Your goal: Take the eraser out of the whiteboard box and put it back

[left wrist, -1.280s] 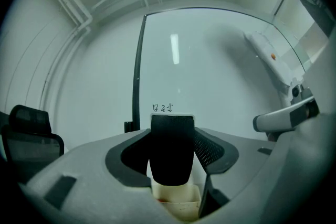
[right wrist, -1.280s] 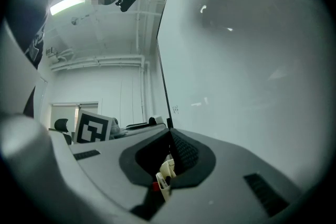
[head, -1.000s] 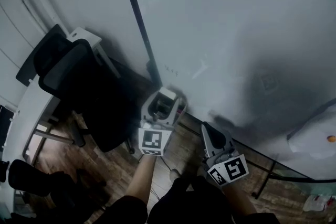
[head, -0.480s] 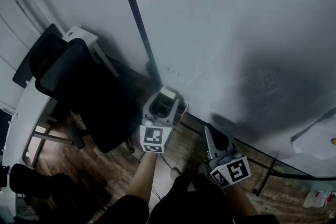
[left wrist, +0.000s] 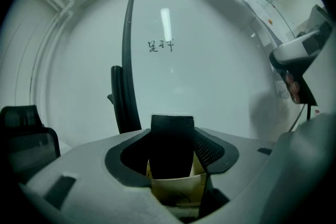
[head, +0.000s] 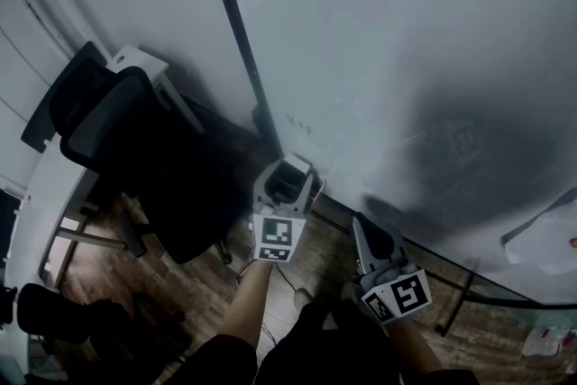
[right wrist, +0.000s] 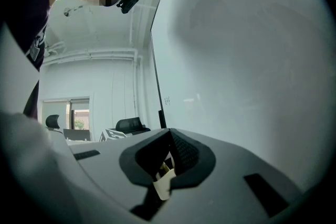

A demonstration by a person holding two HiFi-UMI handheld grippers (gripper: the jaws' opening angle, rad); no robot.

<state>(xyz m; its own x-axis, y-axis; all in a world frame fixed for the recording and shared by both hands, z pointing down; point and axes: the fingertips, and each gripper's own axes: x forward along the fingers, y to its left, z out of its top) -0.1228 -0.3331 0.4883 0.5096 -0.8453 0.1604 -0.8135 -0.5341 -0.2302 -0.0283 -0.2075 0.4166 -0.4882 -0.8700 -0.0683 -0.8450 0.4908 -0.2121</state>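
Left gripper view shows the left tool [left wrist: 172,153] with its jaws at a narrow gap, pressed on a dark upright block [left wrist: 172,131] that rises above them. I take this block for the eraser, though its felt and back cannot be told apart in the dim light. Right gripper view shows the right tool [right wrist: 170,152] with its jaws fully together and nothing between them.

In the head view both tools are held low in front of the whiteboard [head: 406,59], near its bottom edge, and an office chair [head: 135,158] stands to the left. At the far right edge a white shape [head: 541,243] sits against the board. It is probably the whiteboard box, but it is too small and cut off to be sure. It is well apart from the left tool.

By my judgement the eraser is out of the box and in the grip, so the first half is done and the return is not yet begun. The next move calls for carrying the eraser to the right, turning it to match the opening, lowering it in, and only then opening the jaws.
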